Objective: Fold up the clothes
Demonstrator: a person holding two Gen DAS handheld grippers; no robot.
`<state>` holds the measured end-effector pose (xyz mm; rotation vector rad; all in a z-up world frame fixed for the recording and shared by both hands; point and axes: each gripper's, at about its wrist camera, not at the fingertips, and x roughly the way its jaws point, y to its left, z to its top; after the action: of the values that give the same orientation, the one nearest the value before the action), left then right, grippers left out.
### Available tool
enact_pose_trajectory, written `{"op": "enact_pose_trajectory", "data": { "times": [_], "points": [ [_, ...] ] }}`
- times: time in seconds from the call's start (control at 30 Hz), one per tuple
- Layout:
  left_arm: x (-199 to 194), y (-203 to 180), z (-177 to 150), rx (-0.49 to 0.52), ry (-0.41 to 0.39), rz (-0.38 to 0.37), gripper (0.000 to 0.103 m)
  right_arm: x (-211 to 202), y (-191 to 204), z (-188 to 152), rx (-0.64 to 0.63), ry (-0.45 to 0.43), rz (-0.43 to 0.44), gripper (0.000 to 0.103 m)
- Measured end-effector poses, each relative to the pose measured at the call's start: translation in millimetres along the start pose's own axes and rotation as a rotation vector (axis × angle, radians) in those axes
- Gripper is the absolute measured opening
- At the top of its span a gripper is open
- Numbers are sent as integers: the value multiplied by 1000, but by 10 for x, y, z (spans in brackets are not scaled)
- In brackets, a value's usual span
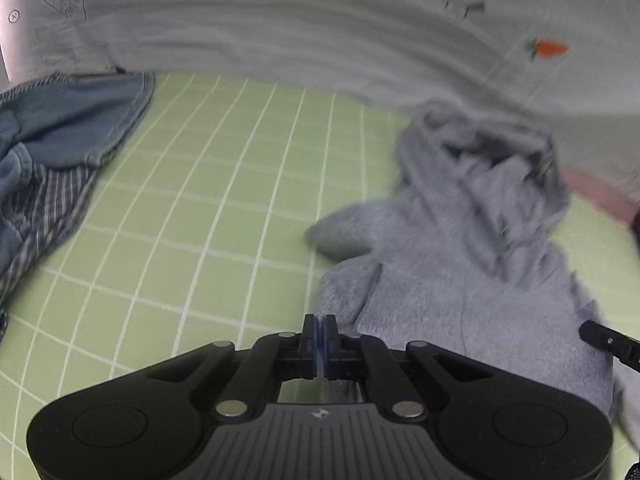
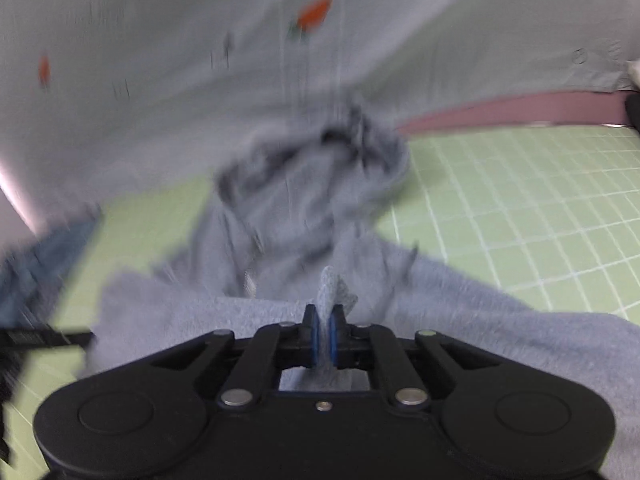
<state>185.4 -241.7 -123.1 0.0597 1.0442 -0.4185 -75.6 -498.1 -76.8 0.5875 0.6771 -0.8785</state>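
A grey fleece garment (image 1: 472,264) lies crumpled on the green grid mat (image 1: 224,200), to the right in the left wrist view. My left gripper (image 1: 319,330) is shut, its jaws pressed together at the garment's left edge; no cloth shows between them. In the right wrist view the same grey garment (image 2: 304,232) fills the centre, blurred. My right gripper (image 2: 325,326) is shut on a pinched fold of the grey garment, which sticks up between the pads. The right gripper's tip (image 1: 600,336) shows at the right edge of the left wrist view.
A blue denim garment with a striped lining (image 1: 52,148) lies at the mat's left side. A pale sheet with small carrot prints (image 1: 548,48) hangs along the back. A pink strip (image 2: 520,110) borders the mat's far edge. The green mat (image 2: 520,208) extends right.
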Motion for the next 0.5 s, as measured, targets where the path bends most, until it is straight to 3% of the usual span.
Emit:
{"op": "enact_pose_trajectory", "data": {
  "times": [0.07, 0.1, 0.17, 0.2, 0.3, 0.5],
  "points": [
    [-18, -5, -32, -14, 9, 20, 12, -49, -36, -30, 5, -3, -26, 21],
    [-76, 18, -54, -32, 3, 18, 24, -73, -54, -45, 8, -4, -39, 26],
    [-189, 56, -104, -71, -9, 18, 46, -154, -96, -77, 15, -16, -64, 48],
    [-242, 65, -134, -84, -13, 30, 56, -243, -129, -102, 23, -34, -74, 51],
    [-334, 43, -268, -64, 2, 45, 60, -450, -263, -210, 63, -47, -97, 63],
    [-359, 43, -621, -11, 56, 140, 61, -771, -513, -472, 126, -35, -125, 64]
  ]
}}
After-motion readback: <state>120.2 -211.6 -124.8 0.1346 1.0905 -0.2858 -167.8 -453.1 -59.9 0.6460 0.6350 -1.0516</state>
